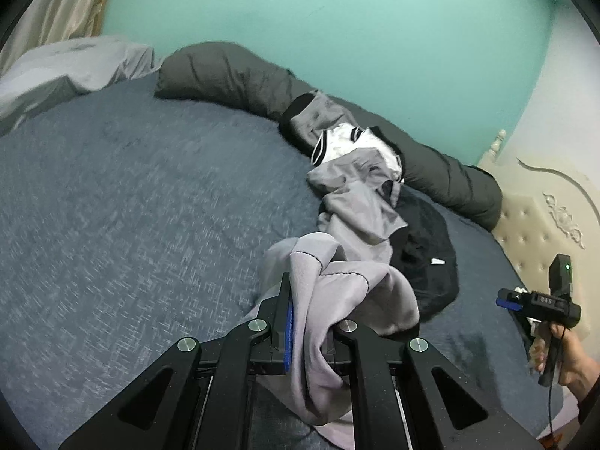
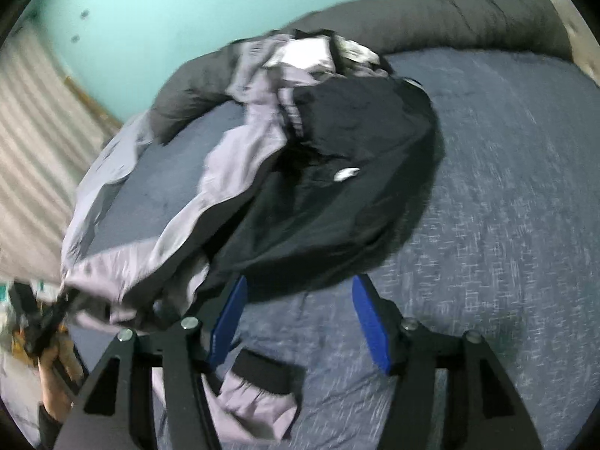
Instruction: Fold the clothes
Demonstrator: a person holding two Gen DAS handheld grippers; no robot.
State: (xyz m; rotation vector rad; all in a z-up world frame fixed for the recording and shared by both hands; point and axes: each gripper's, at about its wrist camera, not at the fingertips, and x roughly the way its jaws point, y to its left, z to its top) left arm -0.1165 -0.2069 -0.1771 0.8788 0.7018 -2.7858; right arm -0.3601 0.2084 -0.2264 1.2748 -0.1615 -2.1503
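On the bed, from the claws outward:

Left claw [image 1: 311, 322]: clenched on a bunched fold of the grey garment [image 1: 356, 202]; one blue pad [image 1: 288, 333] shows pressed against the cloth, the other finger is hidden under it.
Grey garment: light grey cloth with dark stitching at the hem, trailing from the left claw across the bed toward the pile near the bolster; in the right wrist view it runs as a long strip [image 2: 228, 172] beside and partly under the black garment.
Right claw [image 2: 300, 322]: released, its two blue pads [image 2: 369, 322] well apart with only bedspread between them; it hangs just in front of the black garment's near edge, not touching it as far as the blur allows.
Right hand [image 1: 562, 352]: seen in the left wrist view at the right edge, holding the right claw's handle.
Left hand [image 2: 52, 378]: at the lower left of the right wrist view, blurred.
Black garment [image 2: 337, 172]: crumpled heap with a small white mark, lying on the bedspread beside the grey one.
Cuff [image 2: 262, 378]: a grey piece with a black band, lying flat just below the right claw.
White garment [image 1: 337, 142]: with striped trim, on the pile by the bolster.
Bedspread [image 1: 131, 206]: blue-grey, textured.
Bolster [image 1: 232, 75]: long, dark grey, along the far edge by the teal wall [image 1: 337, 18].
Headboard [image 1: 543, 225]: cream, tufted, at the right.
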